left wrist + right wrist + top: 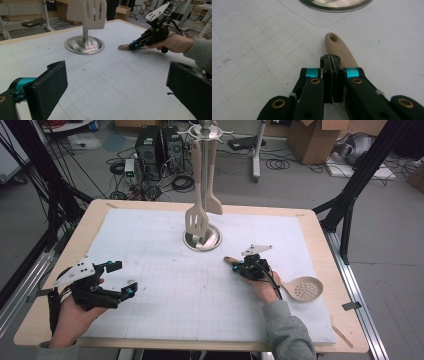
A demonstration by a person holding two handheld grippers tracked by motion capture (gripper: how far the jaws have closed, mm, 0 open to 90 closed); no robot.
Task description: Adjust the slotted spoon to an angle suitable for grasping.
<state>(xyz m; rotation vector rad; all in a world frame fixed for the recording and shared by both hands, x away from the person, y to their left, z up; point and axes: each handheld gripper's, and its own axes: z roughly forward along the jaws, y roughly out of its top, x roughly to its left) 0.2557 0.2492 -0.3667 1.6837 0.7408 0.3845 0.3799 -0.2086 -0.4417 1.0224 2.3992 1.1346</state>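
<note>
Left gripper (121,280) sits low at the left of the mat (165,295), held in the left hand (70,317). Jaws spread wide, nothing between them; in the left gripper view only bare mat shows in the gap.

Centre, far side of the mat: round metal base (202,239) of a utensil stand (204,135). Two pale utensils hang from its top: a slotted turner (197,222), blade just above the base, and a plain spatula (213,200) beside it. In the left gripper view the turner's blade (93,13) hangs over the base (84,45).

Right of centre: right gripper (239,268), in the right hand (267,287), grey sleeve (290,332) behind. It is down at the handle end of a skimmer (302,288) lying flat on the mat, perforated bowl towards the right edge, handle pointing to the base. In the right gripper view the jaws are pressed together, pads touching, and the handle tip (337,46) with its hang hole runs under and beyond them. Looks clenched above the handle rather than gripping it, but the angle is poor.

Past the table: computer towers (160,145) and cables on the floor, cardboard boxes (312,137) at the back right.
</note>
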